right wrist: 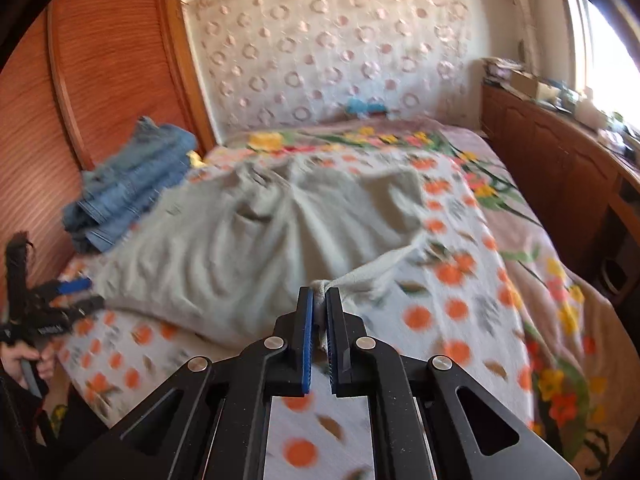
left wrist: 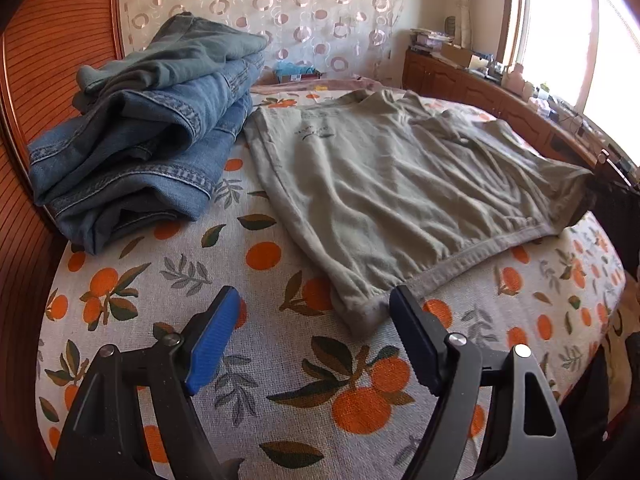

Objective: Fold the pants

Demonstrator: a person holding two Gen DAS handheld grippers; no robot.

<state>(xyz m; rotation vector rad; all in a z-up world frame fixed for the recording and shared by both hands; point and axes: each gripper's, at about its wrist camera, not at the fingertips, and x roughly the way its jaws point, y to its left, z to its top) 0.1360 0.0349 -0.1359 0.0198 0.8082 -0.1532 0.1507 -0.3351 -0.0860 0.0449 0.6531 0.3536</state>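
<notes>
Grey-green pants point(left wrist: 384, 184) lie spread on the bed, waistband toward me; they also show in the right wrist view point(right wrist: 256, 236). My left gripper point(left wrist: 316, 300) is open, just above the bedspread in front of the near waistband corner, holding nothing. It also shows at the left edge of the right wrist view point(right wrist: 80, 294). My right gripper point(right wrist: 319, 296) is shut on the right corner of the pants' waistband and lifts it slightly, pulling the cloth taut. In the left wrist view it shows as a dark shape point(left wrist: 612, 196) at that corner.
A stack of folded blue jeans point(left wrist: 136, 140) sits at the left near the wooden headboard point(left wrist: 48, 60). The bedspread point(left wrist: 280, 380) has an orange-fruit print. A wooden cabinet point(right wrist: 560, 184) with clutter runs along the right under the window.
</notes>
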